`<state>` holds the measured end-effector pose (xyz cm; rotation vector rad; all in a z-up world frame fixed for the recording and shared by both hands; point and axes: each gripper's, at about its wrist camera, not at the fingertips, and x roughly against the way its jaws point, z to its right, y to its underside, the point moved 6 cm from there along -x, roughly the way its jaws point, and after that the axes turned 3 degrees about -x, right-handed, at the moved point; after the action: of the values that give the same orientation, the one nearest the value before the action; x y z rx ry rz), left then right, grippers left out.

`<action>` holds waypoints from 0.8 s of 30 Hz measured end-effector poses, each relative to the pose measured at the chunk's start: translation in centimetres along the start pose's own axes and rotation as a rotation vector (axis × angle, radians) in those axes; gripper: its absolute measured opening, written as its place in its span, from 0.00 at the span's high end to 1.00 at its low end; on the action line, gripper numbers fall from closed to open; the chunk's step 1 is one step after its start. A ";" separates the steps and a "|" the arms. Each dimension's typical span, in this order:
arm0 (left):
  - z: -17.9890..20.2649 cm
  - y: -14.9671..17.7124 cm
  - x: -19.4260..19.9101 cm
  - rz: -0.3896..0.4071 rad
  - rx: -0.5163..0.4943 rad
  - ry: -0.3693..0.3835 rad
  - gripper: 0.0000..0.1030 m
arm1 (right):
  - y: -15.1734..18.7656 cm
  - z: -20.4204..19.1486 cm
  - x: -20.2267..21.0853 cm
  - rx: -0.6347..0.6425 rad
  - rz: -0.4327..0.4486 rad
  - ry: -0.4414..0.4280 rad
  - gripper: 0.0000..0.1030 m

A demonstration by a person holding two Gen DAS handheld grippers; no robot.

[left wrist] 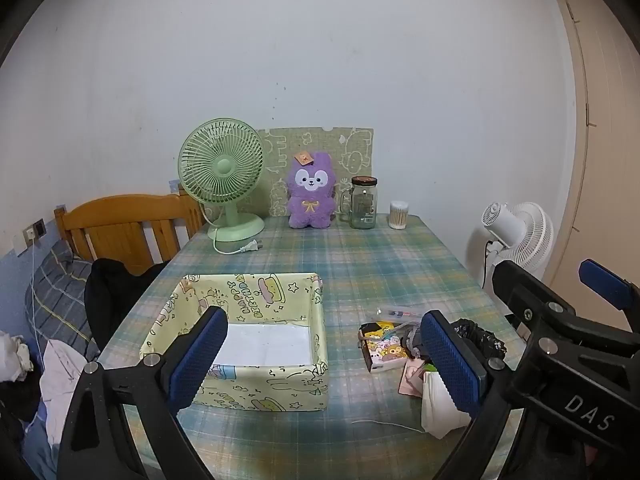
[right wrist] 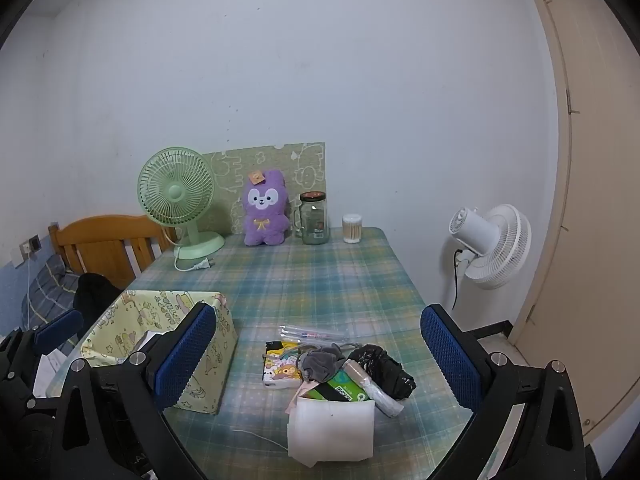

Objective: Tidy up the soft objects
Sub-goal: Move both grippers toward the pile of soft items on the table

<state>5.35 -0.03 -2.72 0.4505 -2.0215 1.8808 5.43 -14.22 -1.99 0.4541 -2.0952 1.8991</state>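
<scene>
A purple plush rabbit (left wrist: 310, 196) (right wrist: 265, 210) sits upright at the table's far edge. Near the front lies a pile: white foam sheet (right wrist: 332, 428) (left wrist: 436, 408), grey cloth (right wrist: 322, 362), crumpled black bag (right wrist: 380, 368) (left wrist: 478, 336), green tissue pack (right wrist: 340, 390), cartoon card box (right wrist: 280, 368) (left wrist: 384, 346) and a pen pack (right wrist: 316, 334). An empty yellow cartoon fabric box (left wrist: 256, 392) (right wrist: 208, 368) stands left of it. My left gripper (left wrist: 326, 360) hovers open over the box's right side. My right gripper (right wrist: 318, 360) hangs open above the pile, touching nothing.
At the back stand a green desk fan (left wrist: 222, 172), a lidded glass jar (left wrist: 363, 202) and a cotton swab tub (left wrist: 399, 214). A white floor fan (right wrist: 490, 244) and a door are to the right. Left of the table is a bed with a wooden headboard (left wrist: 120, 228).
</scene>
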 end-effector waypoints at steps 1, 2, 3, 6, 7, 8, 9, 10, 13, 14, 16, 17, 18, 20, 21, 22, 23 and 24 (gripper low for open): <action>0.0 0.0 0.0 -0.001 0.014 0.006 0.05 | 0.0 0.0 0.0 0.000 0.000 -0.001 0.00; 0.0 0.0 0.0 0.001 0.013 0.006 0.05 | 0.0 0.0 0.0 0.000 0.000 -0.001 0.00; 0.0 0.0 0.0 0.001 0.014 0.006 0.05 | 0.0 0.0 0.0 0.001 0.000 -0.001 0.00; 0.0 0.0 0.0 0.000 0.014 0.006 0.05 | 0.0 0.0 0.0 0.000 0.000 0.000 0.00; 0.0 0.0 0.0 0.000 0.014 0.006 0.05 | 0.0 0.0 0.0 0.000 0.000 0.000 0.00; 0.0 0.0 0.0 0.002 0.015 0.007 0.05 | 0.0 0.0 0.0 0.000 0.000 0.001 0.00; 0.0 0.0 0.0 0.002 0.015 0.007 0.05 | 0.0 0.0 0.0 0.000 0.001 0.001 0.00; 0.0 0.0 0.0 0.002 0.015 0.007 0.05 | 0.0 0.0 0.0 0.000 0.001 0.000 0.00; 0.1 0.0 0.1 0.003 0.014 0.009 0.05 | 0.0 0.0 0.0 0.000 0.000 0.000 0.00; 0.1 0.0 0.1 0.004 0.014 0.010 0.05 | 0.0 0.0 0.0 0.001 0.000 0.000 0.00; 0.0 0.0 0.0 0.003 0.017 0.008 0.05 | 0.1 0.0 0.0 0.000 -0.001 0.002 0.01; 0.0 0.0 0.0 0.005 0.018 0.006 0.05 | 0.1 0.0 0.0 -0.001 -0.003 0.002 0.02; 0.0 0.0 0.0 0.006 0.018 0.005 0.05 | 0.1 0.0 0.0 -0.003 -0.005 0.002 0.03; 0.0 0.0 0.0 0.005 0.017 0.008 0.05 | 0.0 0.1 -0.1 -0.004 -0.006 0.003 0.03; 0.1 0.0 -0.1 0.006 0.016 0.010 0.06 | 0.0 0.2 -0.1 -0.006 -0.005 0.004 0.03; 0.4 -0.2 -0.2 0.005 0.016 0.012 0.06 | 0.0 0.3 -0.2 -0.006 -0.006 0.005 0.03; 0.4 -0.3 -0.2 0.004 0.016 0.015 0.06 | 0.0 0.5 -0.2 -0.007 -0.006 0.007 0.03; 0.4 -0.4 -0.4 0.002 0.017 0.016 0.06 | 0.0 0.6 -0.3 -0.008 -0.006 0.007 0.03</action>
<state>5.83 -0.49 -2.61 0.4362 -1.9982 1.8982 5.75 -14.83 -2.17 0.4505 -2.0935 1.8858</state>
